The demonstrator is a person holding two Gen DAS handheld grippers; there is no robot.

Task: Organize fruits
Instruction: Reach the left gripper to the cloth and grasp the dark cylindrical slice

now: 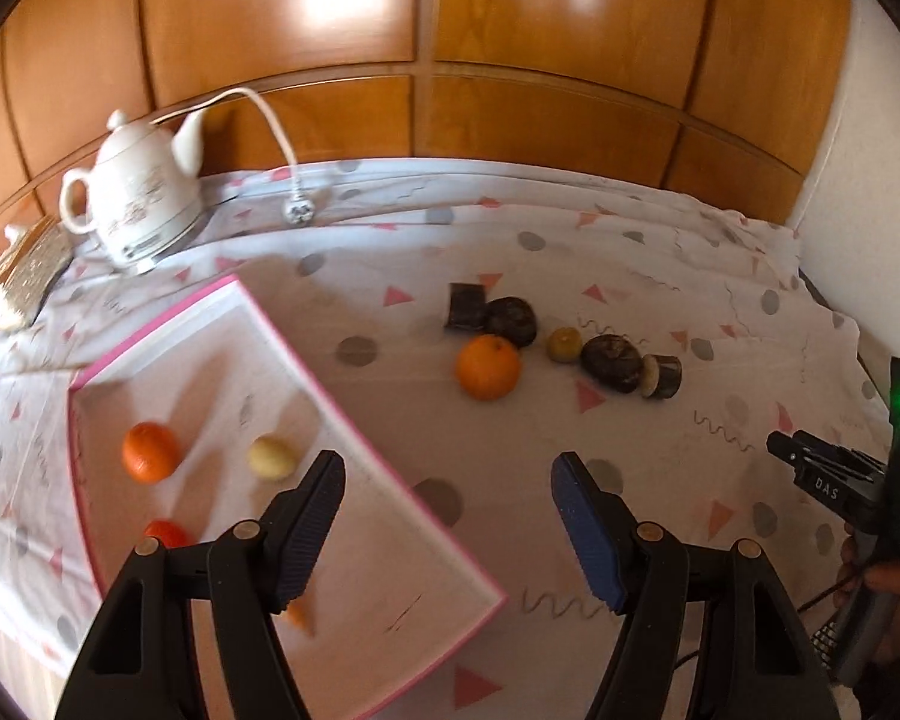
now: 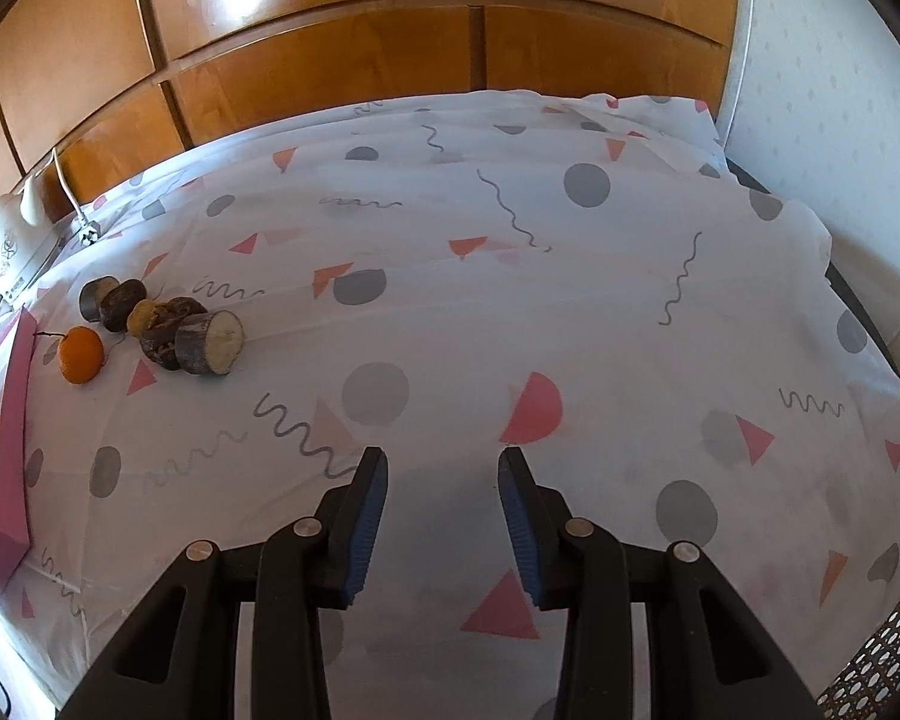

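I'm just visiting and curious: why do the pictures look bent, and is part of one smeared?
Both views are fisheye, so the wooden panels bow. In the left wrist view the tray and its fruit smear with motion, and glare whitens the panels; the right wrist view looks sharp.

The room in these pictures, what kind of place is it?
Probably a home, perhaps a dining area: a table under a patterned tablecloth, a white electric kettle with its cord, and wooden cabinet panels behind. Fruit lies on a pink-rimmed tray.
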